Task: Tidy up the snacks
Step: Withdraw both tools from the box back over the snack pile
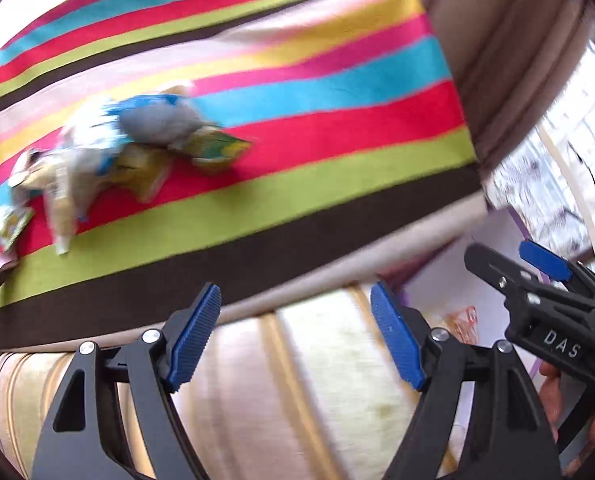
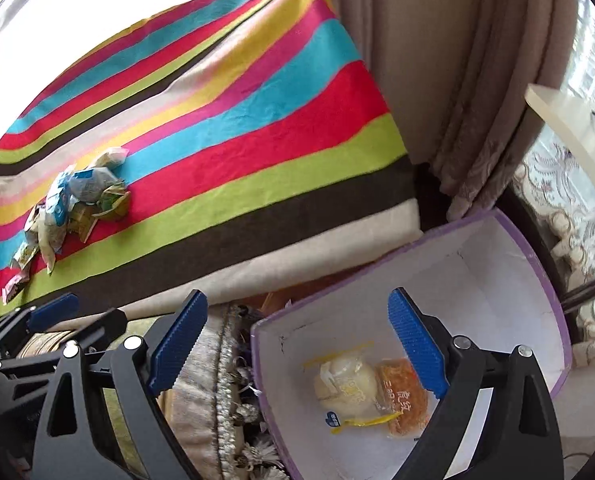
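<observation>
Fingers (image 2: 417,344) of both grippers spread and empty, snack pile (image 2: 73,208) strung diagonally across striped cloth (image 2: 257,140), two wrapped snacks (image 2: 369,392) in purple box (image 2: 537,280).

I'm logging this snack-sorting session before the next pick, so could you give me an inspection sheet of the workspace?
Surface: striped cloth covering the table, draped over its near edge.
Job's things: pile of snack packets on the cloth, far left; purple-rimmed box below the table's right end, holding two wrapped snacks.
Clutter: tasselled cushion beside the box.
Grippers: left gripper open, empty, short of the table edge; right gripper open, empty, above the box.
Cables: thin dark cable by the window, far right.
Surroundings: beige curtain, bright windows, lace-covered ledge.
</observation>
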Available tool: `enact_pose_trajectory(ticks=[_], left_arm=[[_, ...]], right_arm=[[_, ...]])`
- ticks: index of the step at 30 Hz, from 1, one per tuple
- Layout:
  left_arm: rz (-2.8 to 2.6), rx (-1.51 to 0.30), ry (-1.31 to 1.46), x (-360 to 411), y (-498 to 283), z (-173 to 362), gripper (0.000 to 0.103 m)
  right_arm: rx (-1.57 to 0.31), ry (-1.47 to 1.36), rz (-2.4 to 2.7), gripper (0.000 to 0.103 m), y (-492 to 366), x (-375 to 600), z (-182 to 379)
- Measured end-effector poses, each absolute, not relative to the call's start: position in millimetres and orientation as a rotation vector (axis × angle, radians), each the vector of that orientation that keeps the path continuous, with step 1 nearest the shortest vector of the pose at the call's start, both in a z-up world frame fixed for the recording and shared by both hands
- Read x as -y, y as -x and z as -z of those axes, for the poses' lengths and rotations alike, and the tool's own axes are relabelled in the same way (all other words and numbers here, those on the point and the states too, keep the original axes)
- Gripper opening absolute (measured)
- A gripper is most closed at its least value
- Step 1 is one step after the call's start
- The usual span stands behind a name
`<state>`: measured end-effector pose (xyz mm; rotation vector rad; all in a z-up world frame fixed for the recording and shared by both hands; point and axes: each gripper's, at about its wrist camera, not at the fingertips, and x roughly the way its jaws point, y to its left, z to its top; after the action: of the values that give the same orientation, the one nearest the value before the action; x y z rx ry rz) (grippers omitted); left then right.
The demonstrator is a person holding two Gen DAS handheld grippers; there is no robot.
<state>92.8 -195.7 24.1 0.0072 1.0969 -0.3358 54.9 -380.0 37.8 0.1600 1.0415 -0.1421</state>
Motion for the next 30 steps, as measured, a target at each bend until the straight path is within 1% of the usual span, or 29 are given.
enact_pose_trajectory(ticks=[4, 10, 17, 18, 19, 22, 24, 30], left_arm=[[0.254, -1.039, 0.04, 140, -94, -33, 0.078], [0.214, -1.029, 0.121, 54, -97, -34, 0.078], [0.108, -0.939, 0.141, -29, -110, -39, 0.078], [0.103, -0.931, 0.141, -38, -112, -39, 0.075], [0.096, -0.927, 0.137, -47, -115, -40, 0.07], [0.117, -0.94, 0.137, -63, -127, -32, 0.063], [0.129, -0.957, 0.127, -69, -133, -27, 0.059], [0.132, -1.018, 0.057, -68, -146, -8, 0.059]], right_arm=[[-1.046, -0.077, 0.061, 0.089, -68, 330, -41], [-1.003, -0.136, -0.068, 0.089, -80, 273, -40], [-0.938, 0.017, -0.057, 0.089, -88, 228, -45], [-0.934, 0.027, -0.057, 0.089, -90, 226, -45], [-0.932, 0.036, -0.055, 0.089, -93, 224, -44], [-0.93, 0.043, -0.052, 0.089, -102, 221, -39], [-0.93, 0.051, -0.049, 0.089, -109, 217, -37], [-0.918, 0.088, -0.046, 0.087, -129, 208, -30]])
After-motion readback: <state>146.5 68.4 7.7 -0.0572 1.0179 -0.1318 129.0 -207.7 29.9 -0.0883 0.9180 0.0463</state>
